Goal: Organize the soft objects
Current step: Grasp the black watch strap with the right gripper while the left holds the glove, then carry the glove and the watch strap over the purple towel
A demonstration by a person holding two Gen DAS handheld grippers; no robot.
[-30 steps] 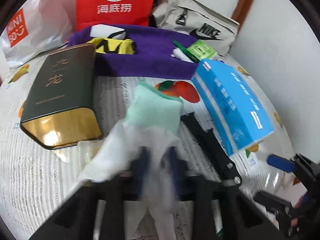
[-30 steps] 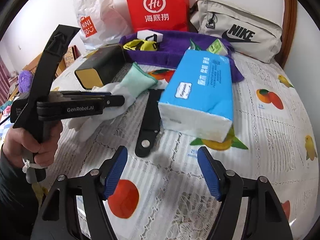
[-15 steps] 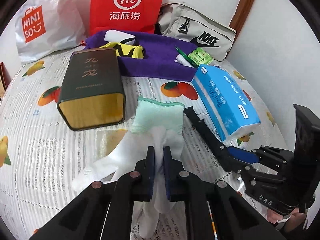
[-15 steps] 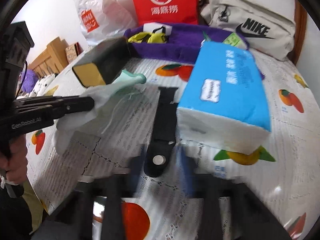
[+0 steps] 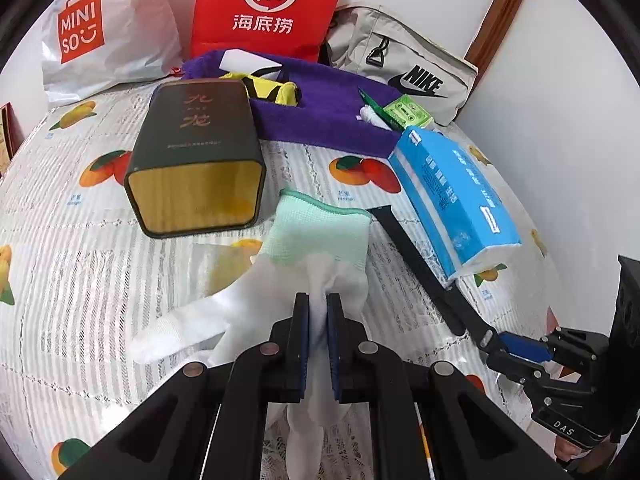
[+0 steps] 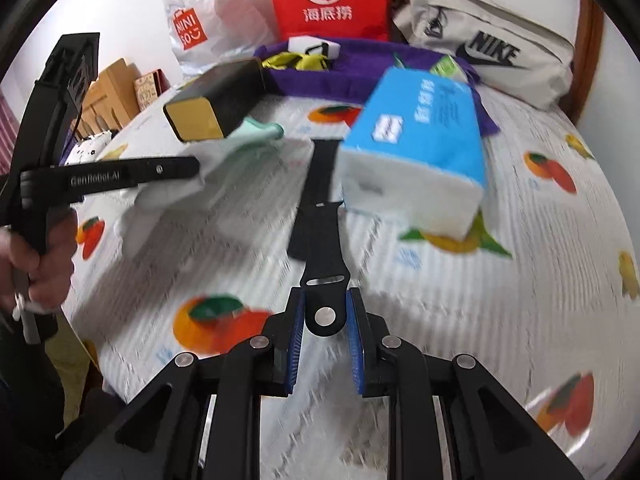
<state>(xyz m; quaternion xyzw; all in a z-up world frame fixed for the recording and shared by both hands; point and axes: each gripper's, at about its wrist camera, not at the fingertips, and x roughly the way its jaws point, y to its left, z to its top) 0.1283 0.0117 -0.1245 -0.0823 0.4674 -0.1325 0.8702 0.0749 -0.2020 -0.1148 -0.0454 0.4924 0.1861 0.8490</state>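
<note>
My left gripper [image 5: 318, 312] is shut on a white glove [image 5: 308, 268] with a mint-green cuff, bunched between its blue pads; the fingers of the glove trail down to the left on the fruit-print cloth. In the right wrist view that gripper [image 6: 188, 168] shows at the left, held by a hand, with the glove [image 6: 168, 196] hanging from it. My right gripper [image 6: 325, 316] is shut on the near end of a black watch strap [image 6: 320, 216], which runs away toward the blue tissue pack [image 6: 416, 148]. From the left wrist view, the right gripper [image 5: 508, 348] holds the strap [image 5: 424, 272] at the lower right.
A dark tea tin [image 5: 196, 160] lies on its side beside the glove. Behind it a purple towel [image 5: 324, 112] carries a yellow item, a green packet and a white box. A red bag [image 5: 272, 4], a white Miniso bag [image 5: 100, 28] and a grey Nike pouch [image 5: 404, 68] line the back.
My right gripper moved in on the black strap and closed on its near end, which is now lifted a little. My left gripper still holds the glove and shifted slightly.
</note>
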